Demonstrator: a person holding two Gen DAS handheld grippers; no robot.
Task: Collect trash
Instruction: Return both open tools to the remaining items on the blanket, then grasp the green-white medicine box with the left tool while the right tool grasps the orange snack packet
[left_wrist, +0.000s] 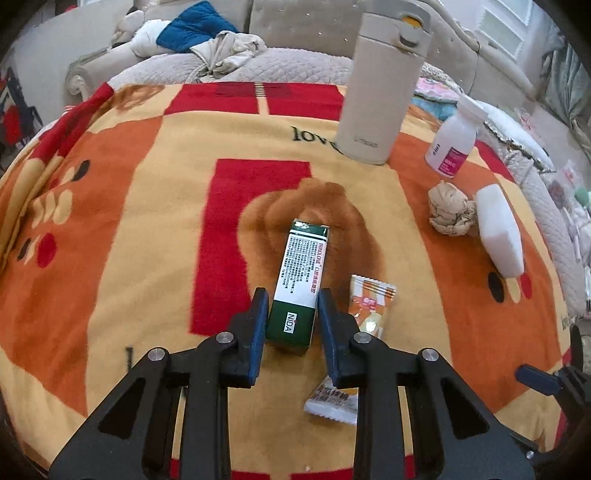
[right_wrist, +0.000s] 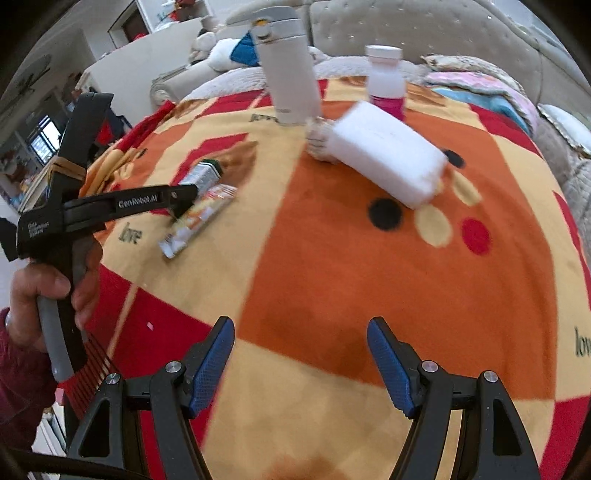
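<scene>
1. The left gripper (left_wrist: 291, 314) has its jaws narrowed around the green end of the box (left_wrist: 301, 280); the pads sit just beside its sides, and contact cannot be confirmed.
2. The right gripper (right_wrist: 301, 354) stands wide with nothing between its pads, above the blanket (right_wrist: 332, 258).
3. The box lies flat mid-blanket, a wrapper (left_wrist: 371, 306) just right of it.
4. Farther right lie a paper ball (left_wrist: 450, 214) and a white block (left_wrist: 500, 236), touching.
5. Behind stand a flask (left_wrist: 380, 88) and a spray bottle (left_wrist: 452, 144).

Fuzzy fleece blanket (left_wrist: 129, 221), glossy cardboard box (left_wrist: 299, 280), crumpled paper ball (left_wrist: 450, 212).
</scene>
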